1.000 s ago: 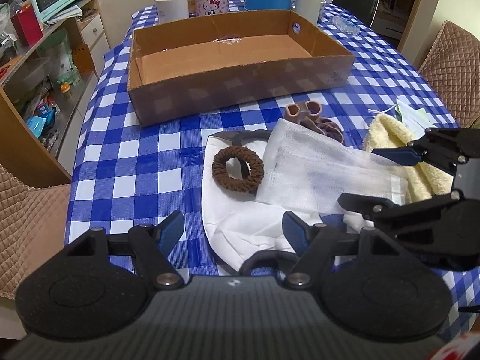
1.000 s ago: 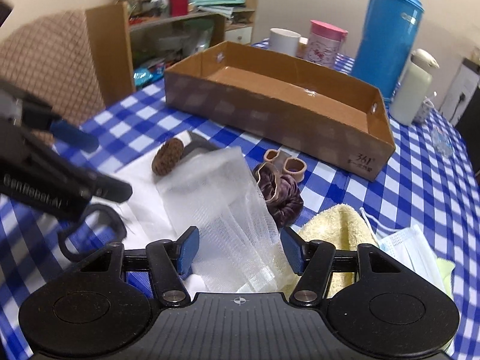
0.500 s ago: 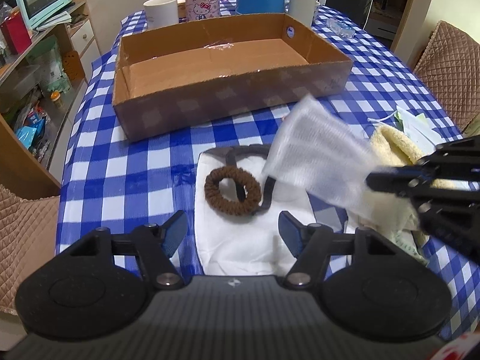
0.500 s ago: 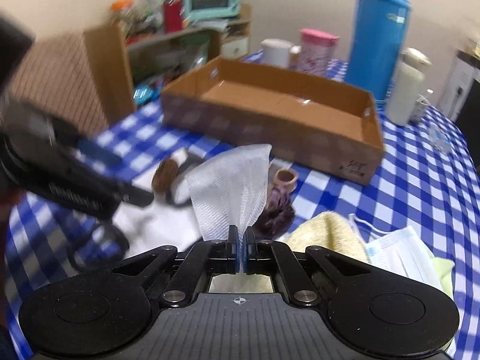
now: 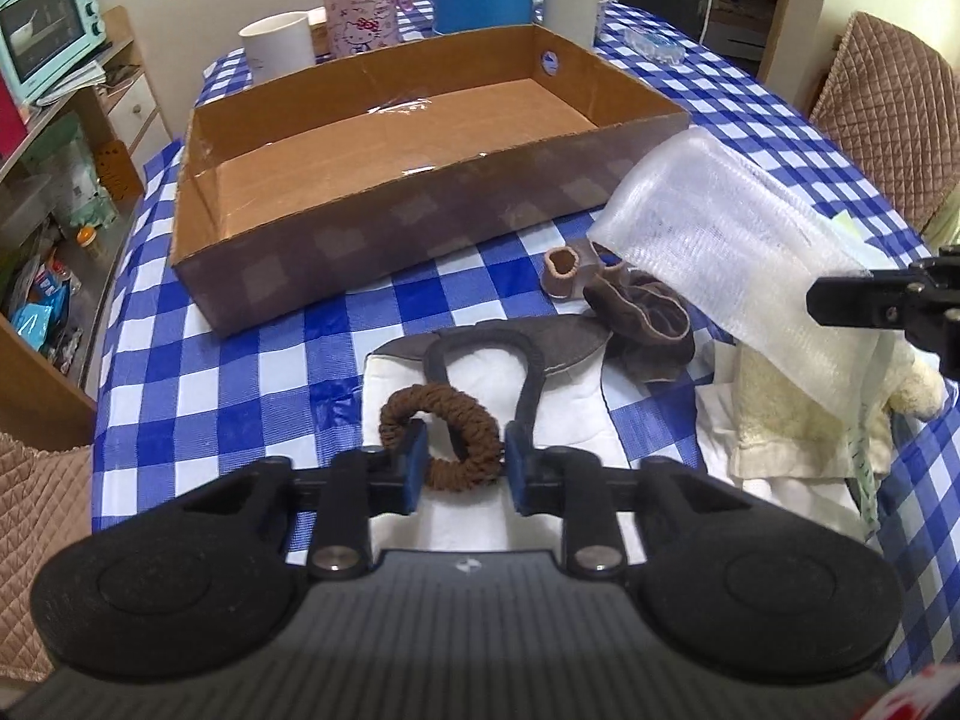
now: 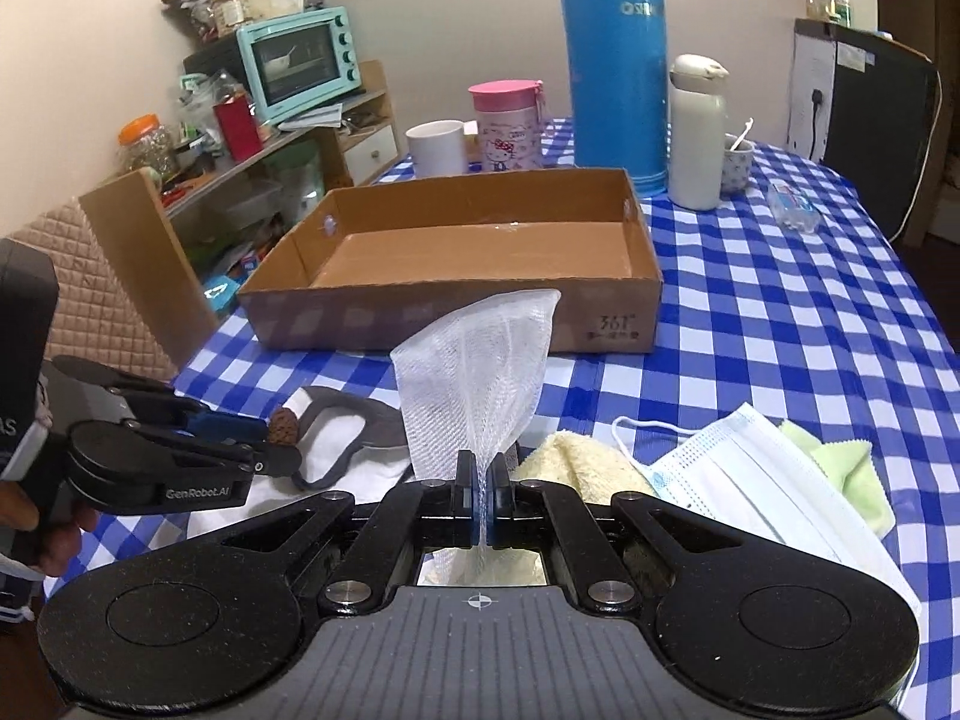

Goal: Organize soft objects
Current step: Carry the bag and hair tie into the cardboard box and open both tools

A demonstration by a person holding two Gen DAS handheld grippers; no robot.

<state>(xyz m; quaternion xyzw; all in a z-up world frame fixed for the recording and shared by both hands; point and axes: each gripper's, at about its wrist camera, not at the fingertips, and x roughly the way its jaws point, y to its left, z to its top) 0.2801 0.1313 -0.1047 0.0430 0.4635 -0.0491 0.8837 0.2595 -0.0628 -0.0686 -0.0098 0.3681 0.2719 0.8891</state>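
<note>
My left gripper reaches down over a brown braided hair tie lying on a white cloth. Its jaws are closing, the near side of the ring sits between the blue pads, and they touch it. My right gripper is shut on a white mesh cloth, which stands up from the pads above the table. In the left wrist view the mesh cloth hangs from the right gripper at the right edge. The open cardboard box lies beyond, with nothing in it.
Brown baby socks, a yellow towel, a face mask and a green cloth lie on the blue checked table. Behind the box stand a blue thermos, white bottle, pink cup and mug. Padded chairs flank the table.
The right gripper shut on the mesh cloth and lifted it off the pile. The left gripper moved forward and down to the hair tie and its jaws narrowed around it.
</note>
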